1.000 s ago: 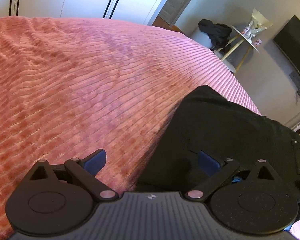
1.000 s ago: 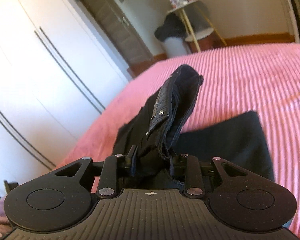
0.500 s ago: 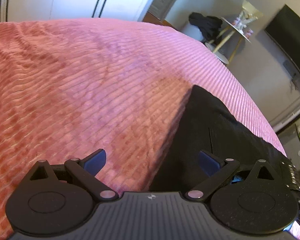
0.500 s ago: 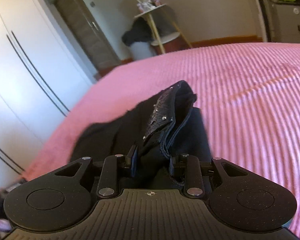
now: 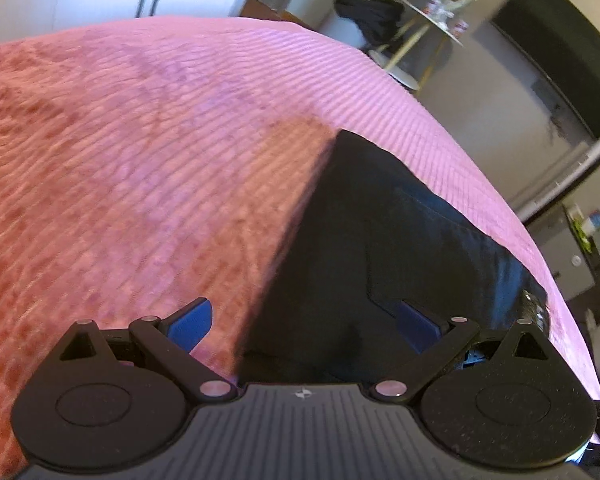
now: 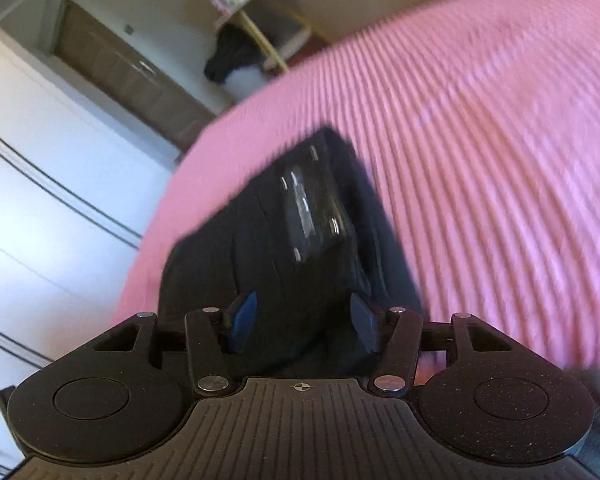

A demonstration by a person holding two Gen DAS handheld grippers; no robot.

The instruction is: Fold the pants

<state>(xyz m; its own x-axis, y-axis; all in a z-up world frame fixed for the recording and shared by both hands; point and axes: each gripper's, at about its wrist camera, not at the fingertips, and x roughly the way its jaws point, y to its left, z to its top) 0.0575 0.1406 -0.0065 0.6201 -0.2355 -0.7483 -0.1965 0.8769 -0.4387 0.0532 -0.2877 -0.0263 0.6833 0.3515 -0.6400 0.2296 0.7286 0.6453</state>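
No brand, label or writing can be read in either view; the studded patch on the black pants point(image 6: 312, 208) is blurred.

The left hand-held gripper point(image 5: 304, 320) has its jaws spread wide. Its left blue pad point(image 5: 190, 322) hangs over the pink ribbed bed cover point(image 5: 140, 160), its right pad point(image 5: 418, 326) over the dark cloth, and the edge of the pants point(image 5: 380, 248) runs between them. It grips nothing.

The right hand-held gripper point(image 6: 304, 324) has its jaws partly apart, with a bunch of the pants' cloth standing between the two blue pads point(image 6: 244, 320). Whether the pads press the cloth or stand just off it I cannot tell.

The pants lie folded on the bed point(image 6: 500, 160), near its edge toward the white wardrobe point(image 6: 40, 200). A small side table point(image 5: 432, 28) stands beyond the bed.
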